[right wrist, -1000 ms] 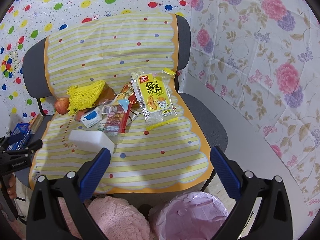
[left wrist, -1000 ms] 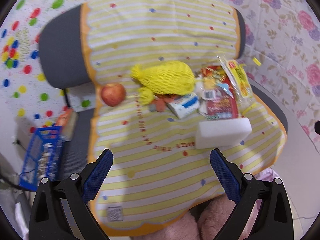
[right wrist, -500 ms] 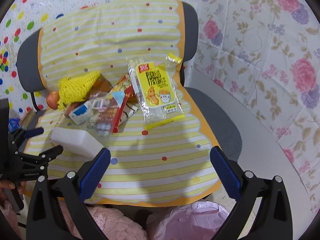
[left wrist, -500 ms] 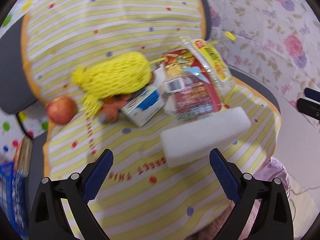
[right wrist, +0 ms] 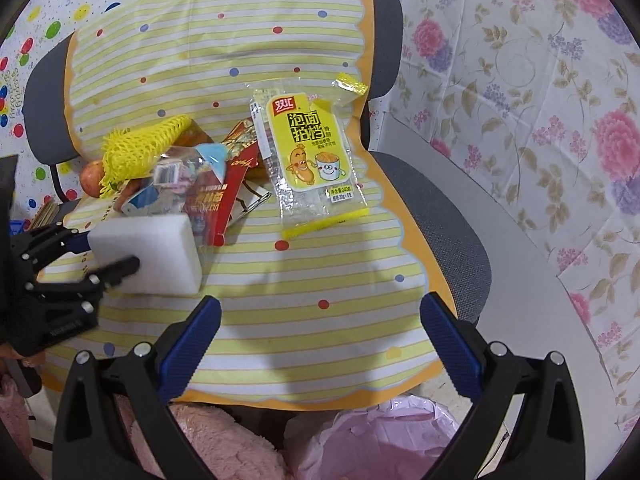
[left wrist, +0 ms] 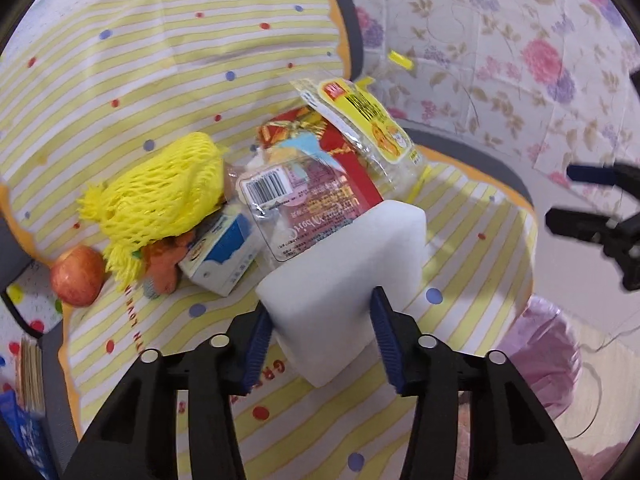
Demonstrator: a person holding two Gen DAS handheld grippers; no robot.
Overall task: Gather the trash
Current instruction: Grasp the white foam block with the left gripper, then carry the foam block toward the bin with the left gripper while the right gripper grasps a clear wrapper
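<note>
**Between my left fingers: white foam block**

Between my 2 left pads, the left gripper [left wrist: 322, 322] has its jaws closing, and the white foam block [left wrist: 344, 264] sits in the gap with both blue pads [left wrist: 256, 342] against its sides. The block's far end lies on the striped yellow cover [left wrist: 160, 60] of the chair seat. Just beyond the block, ahead of my left fingertips, lies the clear barcode wrapper [left wrist: 288, 208] over a red packet [left wrist: 348, 160]. Ahead and to the left of them are the blue-and-white carton [left wrist: 224, 256], the yellow mesh net [left wrist: 160, 196] and the apple [left wrist: 76, 276].

My right gripper [right wrist: 320, 336] holds nothing; its 2 jaws stand wide apart over bare cover. Ahead of its fingers, well apart from them, lies the yellow sausage packet [right wrist: 310, 160]. Below and behind the right fingertips, at the seat's front edge, is the pink-lined bin [right wrist: 372, 440].
</note>
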